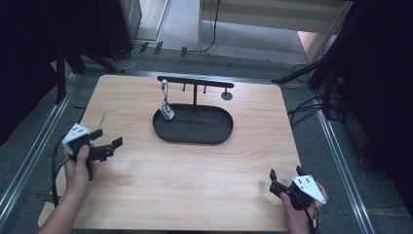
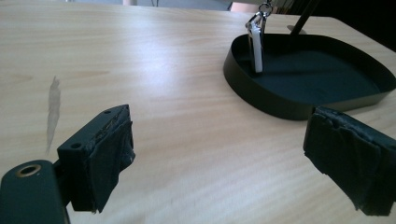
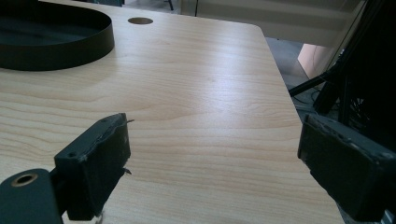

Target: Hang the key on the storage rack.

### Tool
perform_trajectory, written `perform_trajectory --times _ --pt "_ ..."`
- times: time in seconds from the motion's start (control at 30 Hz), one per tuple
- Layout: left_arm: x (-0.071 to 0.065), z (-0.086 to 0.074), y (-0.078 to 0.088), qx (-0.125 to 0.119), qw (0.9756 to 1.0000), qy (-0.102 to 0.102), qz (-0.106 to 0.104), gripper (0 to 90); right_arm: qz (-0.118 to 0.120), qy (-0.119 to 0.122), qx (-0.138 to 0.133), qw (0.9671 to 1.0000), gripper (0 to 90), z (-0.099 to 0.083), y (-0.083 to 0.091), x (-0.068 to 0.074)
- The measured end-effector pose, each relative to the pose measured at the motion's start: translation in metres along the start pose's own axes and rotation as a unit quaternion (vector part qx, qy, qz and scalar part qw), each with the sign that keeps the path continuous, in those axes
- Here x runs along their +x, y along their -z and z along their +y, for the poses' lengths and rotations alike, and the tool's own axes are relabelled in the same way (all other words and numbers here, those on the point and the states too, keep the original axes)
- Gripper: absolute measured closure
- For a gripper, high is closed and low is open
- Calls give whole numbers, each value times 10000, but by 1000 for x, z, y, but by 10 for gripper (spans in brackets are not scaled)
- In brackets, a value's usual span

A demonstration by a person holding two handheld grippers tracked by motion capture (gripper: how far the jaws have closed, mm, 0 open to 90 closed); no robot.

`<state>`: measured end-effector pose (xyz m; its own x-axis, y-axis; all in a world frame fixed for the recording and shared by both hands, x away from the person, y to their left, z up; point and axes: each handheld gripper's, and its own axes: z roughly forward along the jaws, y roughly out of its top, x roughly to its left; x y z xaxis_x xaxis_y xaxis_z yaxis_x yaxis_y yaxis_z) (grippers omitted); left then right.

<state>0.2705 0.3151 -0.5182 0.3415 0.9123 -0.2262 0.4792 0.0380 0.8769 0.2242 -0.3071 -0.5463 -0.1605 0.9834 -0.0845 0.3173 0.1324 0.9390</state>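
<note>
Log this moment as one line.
left tool: open, empty | right tool: open, empty | keyring: hanging on rack over tray | table: bare front

Lighting was moderate and even over the tabletop (image 1: 195,170), while the surroundings fell to near black at both sides of the high view. A broad pale sheen crossed the wood in both gripper views. The tray (image 1: 195,127) cast little shadow. Near jaws appeared soft and slightly blurred. All three pictures were low in resolution and faintly grainy.
</note>
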Motion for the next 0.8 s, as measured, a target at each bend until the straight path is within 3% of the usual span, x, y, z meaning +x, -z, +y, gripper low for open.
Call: perform_trajectory --times 0.1,0.23,0.33,0.37,0.43,0.47,0.53,0.57,0.6,0.8 --pt "1 -22 20 -103 9999 -48 101 86 -10 -2 10 10000 89 0 0 0" --pt "1 -36 34 -169 9996 -76 207 81 -12 -4 20 10000 89 0 0 0" --pt "2 -46 50 -305 9990 -211 257 49 -21 0 10 10000 89 0 0 0" --pt "5 -54 61 -421 9981 -270 361 20 -27 -42 17 10000 89 0 0 -1" --pt "8 -59 66 -459 9975 -278 464 20 -33 -50 20 10000 89 0 0 -1" --pt "11 -65 71 -508 9969 -200 565 20 -62 -80 23 9999 89 0 0 -1" --pt "14 -69 77 -612 9966 -23 547 20 -70 -92 52 9999 89 0 0 -1" --pt "15 -69 79 -626 9965 -54 556 20 -70 -92 52 9999 89 0 0 -1" --pt "17 -71 78 -759 9953 41 605 20 -73 -58 49 9999 89 0 0 -1" --pt "22 -70 74 -804 9943 254 650 20 -137 -72 81 9998 89 0 0 -1"
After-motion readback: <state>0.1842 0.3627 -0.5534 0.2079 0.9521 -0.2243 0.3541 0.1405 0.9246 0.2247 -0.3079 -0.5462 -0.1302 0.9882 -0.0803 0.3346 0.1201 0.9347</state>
